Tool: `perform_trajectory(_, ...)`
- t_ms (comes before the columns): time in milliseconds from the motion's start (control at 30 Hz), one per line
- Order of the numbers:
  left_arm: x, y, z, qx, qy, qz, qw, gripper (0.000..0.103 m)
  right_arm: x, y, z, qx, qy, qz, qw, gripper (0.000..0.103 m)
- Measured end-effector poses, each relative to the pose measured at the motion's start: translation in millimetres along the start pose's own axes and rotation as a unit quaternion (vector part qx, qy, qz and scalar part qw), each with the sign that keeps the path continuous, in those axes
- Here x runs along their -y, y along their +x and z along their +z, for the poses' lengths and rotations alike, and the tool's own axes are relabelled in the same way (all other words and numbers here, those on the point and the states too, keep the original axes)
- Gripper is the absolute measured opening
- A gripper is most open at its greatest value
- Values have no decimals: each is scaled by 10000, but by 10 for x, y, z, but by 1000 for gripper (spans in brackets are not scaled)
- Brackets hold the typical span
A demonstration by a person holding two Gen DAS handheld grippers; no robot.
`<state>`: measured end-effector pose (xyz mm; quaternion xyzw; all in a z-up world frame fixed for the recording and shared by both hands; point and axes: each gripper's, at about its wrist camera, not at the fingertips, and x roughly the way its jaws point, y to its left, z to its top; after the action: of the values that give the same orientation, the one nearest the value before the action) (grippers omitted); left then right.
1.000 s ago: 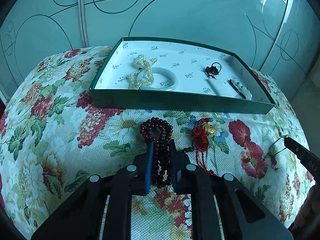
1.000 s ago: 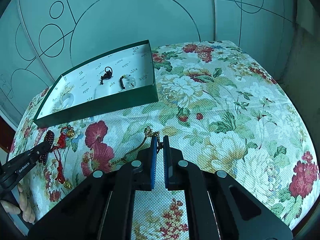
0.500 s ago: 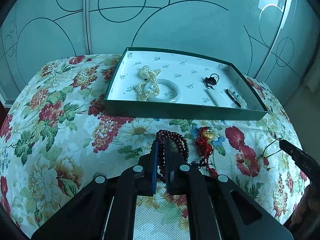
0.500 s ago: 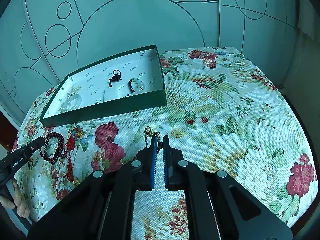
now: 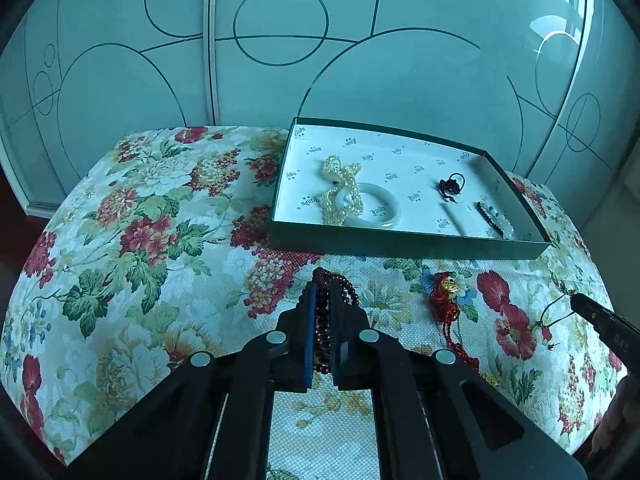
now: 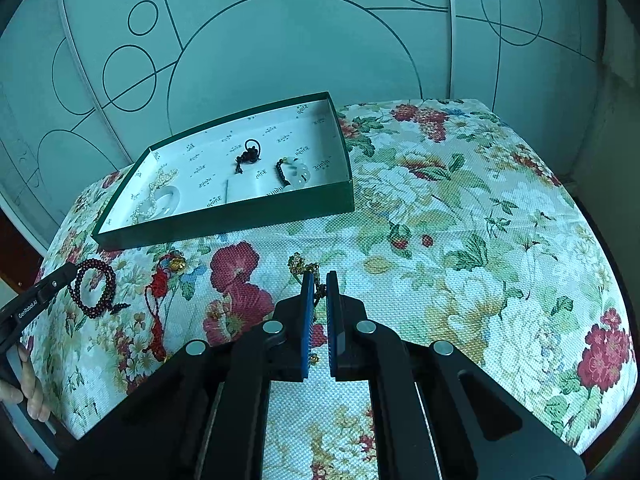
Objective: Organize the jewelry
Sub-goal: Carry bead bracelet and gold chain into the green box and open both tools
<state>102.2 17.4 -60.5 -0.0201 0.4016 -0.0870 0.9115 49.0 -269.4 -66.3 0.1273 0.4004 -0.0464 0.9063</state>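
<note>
My left gripper [image 5: 322, 288] is shut on a dark red bead bracelet [image 5: 322, 320] and holds it above the floral cloth; the bracelet hangs from it in the right wrist view [image 6: 94, 288]. My right gripper [image 6: 319, 280] is shut on a thin gold necklace [image 6: 302, 265] that trails onto the cloth. A green box [image 5: 404, 240] with a white floor holds a pearl strand [image 5: 340, 196], a white bangle [image 5: 380, 208], a dark knotted piece [image 5: 450, 186] and a bead bracelet [image 5: 496, 218]. A red cord charm [image 5: 444, 300] lies on the cloth in front of the box.
The floral cloth [image 5: 160, 240] covers a raised surface that drops away at its edges. Frosted glass doors [image 5: 280, 60] stand close behind the box. A person's fingers [image 6: 32, 396] show at the left edge of the right wrist view.
My left gripper closed on the dark red bracelet and lifted it off the cloth, pulling back from the box. My right gripper stayed shut on the gold necklace and rose slightly.
</note>
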Motion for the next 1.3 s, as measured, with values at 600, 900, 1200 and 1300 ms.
perform_trajectory(600, 190, -385, 227, 479, 241, -220, 9983, 5, -233, -314, 190, 330, -206, 231, 9990, 6)
perform_trajectory(900, 358, -395, 597, 773, 467, -295, 9955, 5, -445, -363, 547, 658, -483, 353, 9960, 6)
perform_trajectory(1200, 521, -111, 1053, 915, 621, -294, 9934, 5, -590, -242, 1127, 998, -593, 444, 9923, 6)
perform_trajectory(1300, 558, 88, 1139, 856, 620, -279, 9940, 5, -590, -32, 1231, 863, -516, 490, 9937, 6)
